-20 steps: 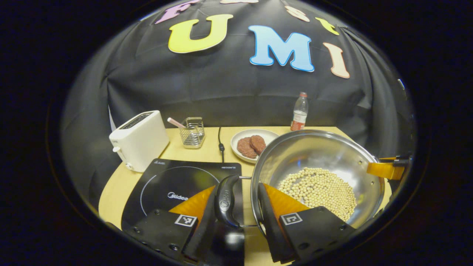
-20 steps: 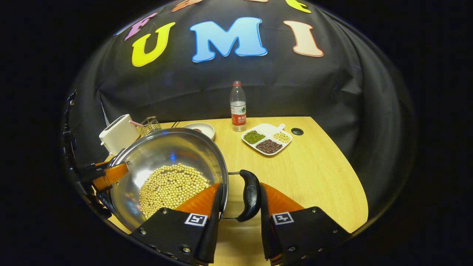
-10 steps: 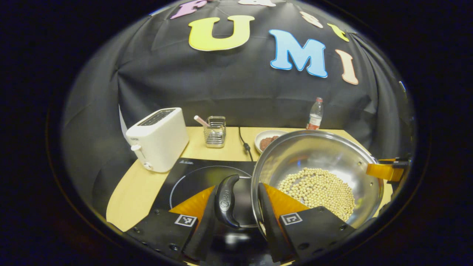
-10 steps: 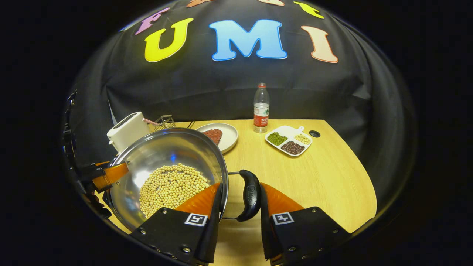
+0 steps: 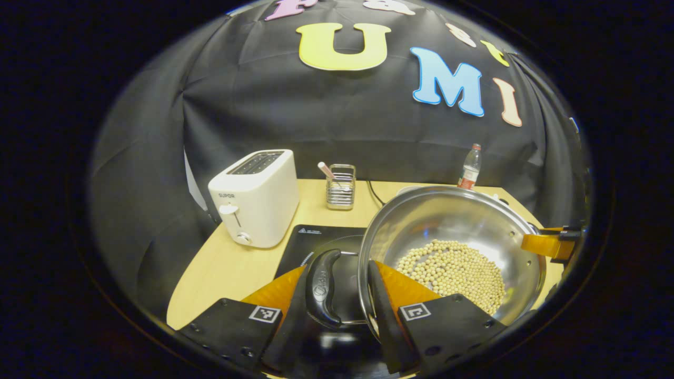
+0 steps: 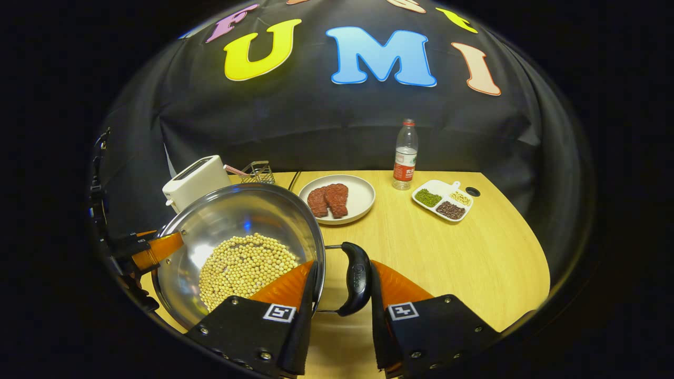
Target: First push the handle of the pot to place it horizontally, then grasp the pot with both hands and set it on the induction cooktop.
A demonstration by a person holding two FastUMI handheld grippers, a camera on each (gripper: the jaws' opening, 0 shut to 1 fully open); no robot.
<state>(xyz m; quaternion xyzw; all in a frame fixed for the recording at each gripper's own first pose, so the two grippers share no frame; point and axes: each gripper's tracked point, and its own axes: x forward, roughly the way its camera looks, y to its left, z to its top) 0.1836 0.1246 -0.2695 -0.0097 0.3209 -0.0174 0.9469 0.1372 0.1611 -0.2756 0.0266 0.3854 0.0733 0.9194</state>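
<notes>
Both grippers clamped on the pot point(image 5: 453, 231), one per side. Left gripper point(image 5: 337, 287) fingers closed around the left handle point(image 5: 322, 288), one finger outside it, the other against the pot wall. Same deal for the right gripper point(image 6: 339, 284) on the right handle point(image 6: 357, 278). Pot full of beans point(image 6: 245, 266), held level, sitting over the right part of the cooktop point(image 5: 316, 242). Compared with a second ago: shifted left, so far more of the cooktop hidden under the pot now, toaster point(image 5: 256, 197) and wire holder point(image 5: 340, 187) closer to centre in the left gripper view. In the right gripper view, plate of patties point(image 6: 337, 199) fully uncovered on the desk point(image 6: 447, 252), bottle point(image 6: 404, 155) and bean tray point(image 6: 442, 200) slid further right. Grip unchanged.
</notes>
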